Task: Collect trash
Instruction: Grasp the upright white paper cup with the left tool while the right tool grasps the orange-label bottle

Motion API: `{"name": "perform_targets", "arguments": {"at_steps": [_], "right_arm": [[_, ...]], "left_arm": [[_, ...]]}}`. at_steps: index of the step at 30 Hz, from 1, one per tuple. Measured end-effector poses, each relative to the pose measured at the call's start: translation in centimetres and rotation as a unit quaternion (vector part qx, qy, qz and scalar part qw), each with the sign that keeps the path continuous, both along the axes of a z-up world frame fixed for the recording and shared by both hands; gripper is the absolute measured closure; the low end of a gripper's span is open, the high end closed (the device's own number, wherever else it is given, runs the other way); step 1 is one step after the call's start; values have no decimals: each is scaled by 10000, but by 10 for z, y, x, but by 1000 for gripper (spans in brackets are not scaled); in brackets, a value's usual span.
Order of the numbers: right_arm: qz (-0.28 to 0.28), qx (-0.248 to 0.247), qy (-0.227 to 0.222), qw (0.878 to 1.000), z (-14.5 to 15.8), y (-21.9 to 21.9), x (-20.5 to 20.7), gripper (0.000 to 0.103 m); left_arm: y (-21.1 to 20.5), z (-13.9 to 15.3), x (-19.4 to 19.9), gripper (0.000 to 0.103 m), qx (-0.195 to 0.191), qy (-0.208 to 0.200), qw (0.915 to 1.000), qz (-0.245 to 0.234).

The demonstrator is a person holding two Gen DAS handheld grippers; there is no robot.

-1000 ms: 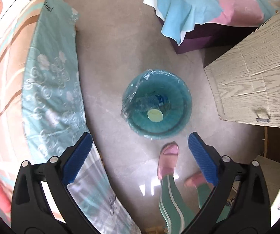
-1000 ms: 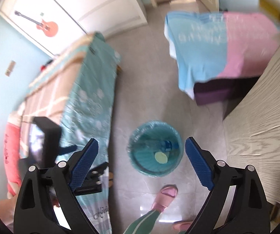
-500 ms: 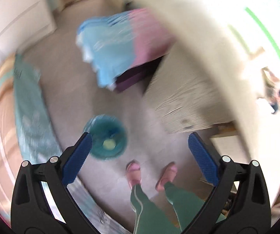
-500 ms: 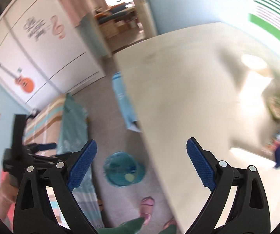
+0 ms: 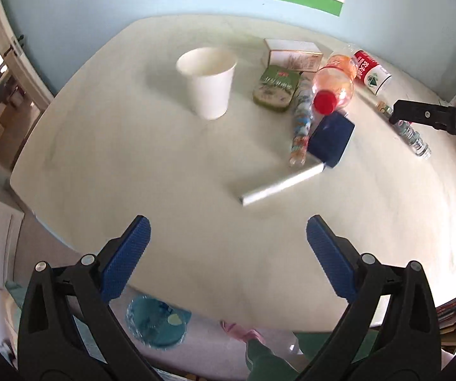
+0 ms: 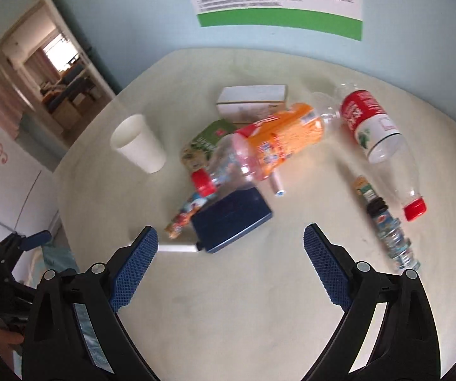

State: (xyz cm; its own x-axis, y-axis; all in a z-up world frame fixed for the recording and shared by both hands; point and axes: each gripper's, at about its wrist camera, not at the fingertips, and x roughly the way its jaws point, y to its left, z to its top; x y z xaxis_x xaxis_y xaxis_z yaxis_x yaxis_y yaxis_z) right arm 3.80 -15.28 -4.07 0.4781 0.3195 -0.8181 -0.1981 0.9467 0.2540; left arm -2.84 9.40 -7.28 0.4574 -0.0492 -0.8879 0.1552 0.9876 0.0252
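**Both grippers spread wide above the littered counter**

The left gripper (image 5: 228, 254) hangs over the pale counter (image 5: 107, 158) with its blue fingers (image 5: 124, 257) wide apart and nothing between them. Beyond its left finger stands a white cup (image 5: 210, 81). Ahead of the gap lies a silver tube (image 5: 283, 184), its far end touching a dark blue box (image 5: 331, 138). Below the left finger, on the floor past the counter's edge, sits the blue bin (image 5: 156, 324).

The right gripper (image 6: 229, 262) is likewise open and empty. Just ahead of its left finger lies the blue box (image 6: 232, 220), with a snack packet (image 6: 186, 212) beside it. Farther on, an orange-labelled bottle (image 6: 259, 146) lies on its side over a green packet (image 6: 205, 141), before a white carton (image 6: 251, 98). Beyond the right finger lie a red-labelled bottle (image 6: 377, 136) and a small crushed bottle (image 6: 386, 225).
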Motion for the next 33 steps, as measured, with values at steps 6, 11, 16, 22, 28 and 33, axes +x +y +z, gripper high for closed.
{"name": "perform_targets", "arguments": {"at_steps": [6, 11, 16, 22, 28, 33], "right_arm": [[-220, 98, 226, 9995, -3, -35, 45, 11], [-196, 157, 464, 9986, -15, -34, 83, 11], [-287, 338, 819, 9957, -32, -29, 121, 11], [-483, 531, 1187, 9903, -53, -23, 152, 9], [-581, 681, 1472, 9850, -73, -20, 169, 9], [-255, 567, 1515, 9865, -77, -8, 179, 24]], "left_arm": [[-22, 10, 77, 7, 247, -170, 9992, 273], [-8, -2, 126, 7, 326, 36, 9982, 496], [-2, -19, 161, 7, 439, 215, 9975, 509], [2, -41, 195, 7, 477, 410, 9963, 586], [3, -49, 211, 10, 354, 363, 9980, 368], [12, -58, 219, 37, 125, 599, 9979, 222]]}}
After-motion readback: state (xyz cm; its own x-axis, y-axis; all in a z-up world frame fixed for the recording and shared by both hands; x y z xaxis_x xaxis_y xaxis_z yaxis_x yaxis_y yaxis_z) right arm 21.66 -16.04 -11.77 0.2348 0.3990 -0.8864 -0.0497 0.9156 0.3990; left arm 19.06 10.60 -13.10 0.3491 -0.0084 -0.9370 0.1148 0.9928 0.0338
